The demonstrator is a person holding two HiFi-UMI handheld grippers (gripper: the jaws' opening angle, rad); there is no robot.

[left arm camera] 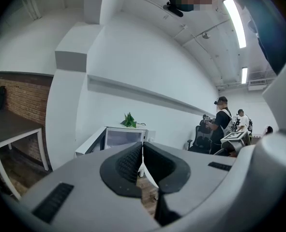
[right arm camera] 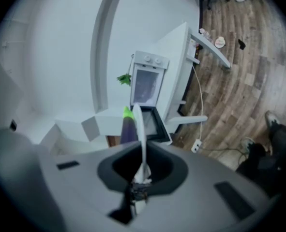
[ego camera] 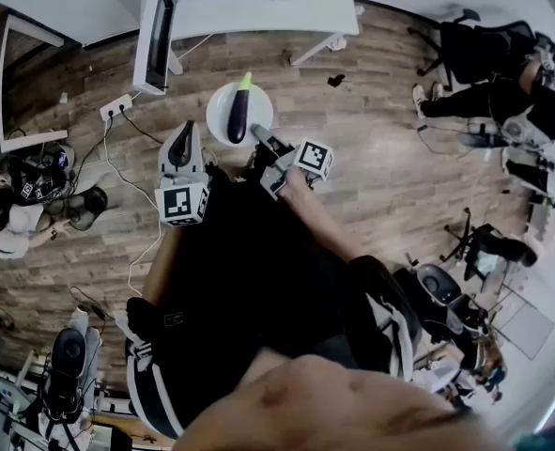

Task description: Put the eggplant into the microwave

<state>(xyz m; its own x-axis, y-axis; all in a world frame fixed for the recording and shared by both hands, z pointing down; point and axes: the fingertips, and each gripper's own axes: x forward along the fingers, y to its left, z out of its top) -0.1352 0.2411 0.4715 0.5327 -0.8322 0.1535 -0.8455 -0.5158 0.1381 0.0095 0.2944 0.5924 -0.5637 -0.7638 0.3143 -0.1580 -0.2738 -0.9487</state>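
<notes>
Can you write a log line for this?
right gripper: shut on plate rim | eggplant: on plate | left gripper: shut, empty | microwave: door open

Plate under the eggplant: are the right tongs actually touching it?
Touching. The right gripper view shows the right tongs closed on the rim of the plate, seen edge-on, with the eggplant lying on it.

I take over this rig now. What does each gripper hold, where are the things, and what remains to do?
Left gripper: shut, empty.
Right gripper: shut on the rim of the white plate; the eggplant lies on it.
Microwave: ahead, door open.
Done: plate with eggplant is held in the air.
Left: place the eggplant inside the microwave.
</notes>
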